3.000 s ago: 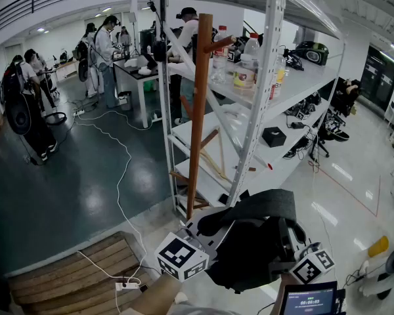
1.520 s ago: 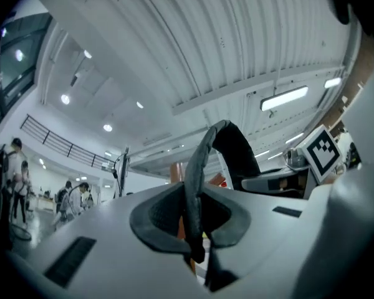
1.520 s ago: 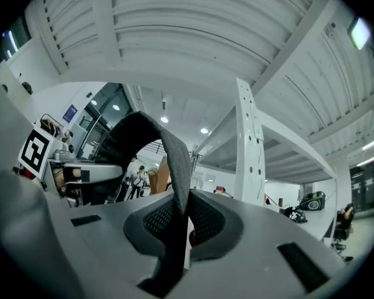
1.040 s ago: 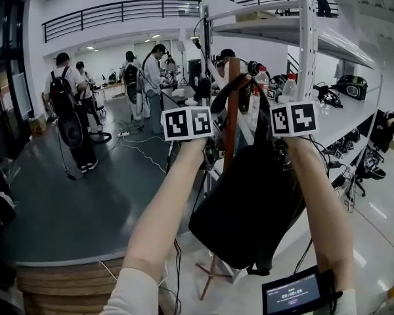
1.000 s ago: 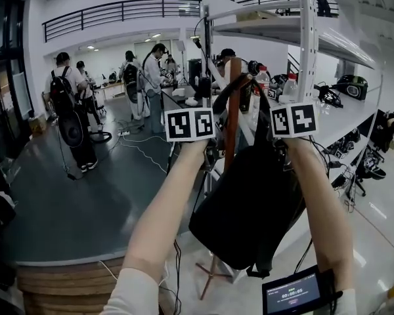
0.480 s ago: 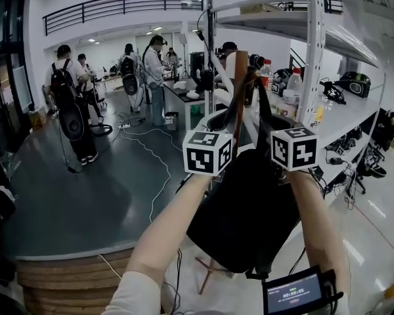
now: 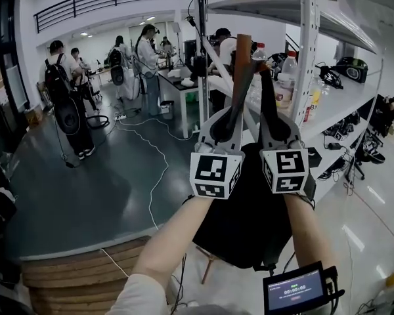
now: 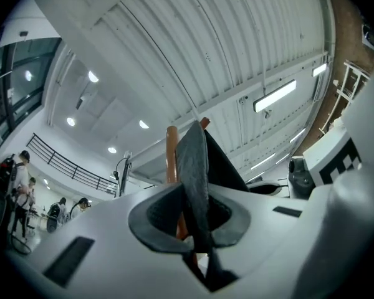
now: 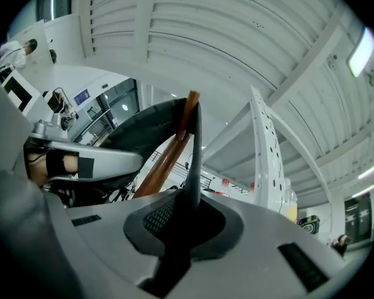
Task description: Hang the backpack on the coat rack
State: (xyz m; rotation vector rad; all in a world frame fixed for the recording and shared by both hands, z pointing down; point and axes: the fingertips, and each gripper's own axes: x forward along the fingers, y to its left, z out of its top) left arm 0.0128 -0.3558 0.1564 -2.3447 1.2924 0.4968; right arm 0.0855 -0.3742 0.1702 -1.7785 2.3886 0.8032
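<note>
The black backpack (image 7: 249, 209) hangs in front of me, its two straps running up to the top of the brown wooden coat rack pole (image 7: 241, 58). My left gripper (image 7: 227, 118) is shut on the left strap (image 8: 196, 185); the pole (image 8: 172, 154) shows just behind it. My right gripper (image 7: 274, 118) is shut on the right strap (image 9: 193, 154), with the pole (image 9: 165, 157) slanting up to its left. Both grippers point upward, side by side, just below the rack's top. The pole's lower part is hidden by the bag.
A white metal shelving unit (image 7: 308, 58) with bottles (image 7: 287, 71) stands right behind the rack. Several people (image 7: 65, 90) work at the far left. White cables (image 7: 161, 169) cross the dark floor. A wooden platform (image 7: 72, 274) lies near my feet, and a small screen (image 7: 299, 293) is at lower right.
Both grippers have come down from head height with the straps still held. The strap loop now sits over the rack's top and the bag hangs lower.
</note>
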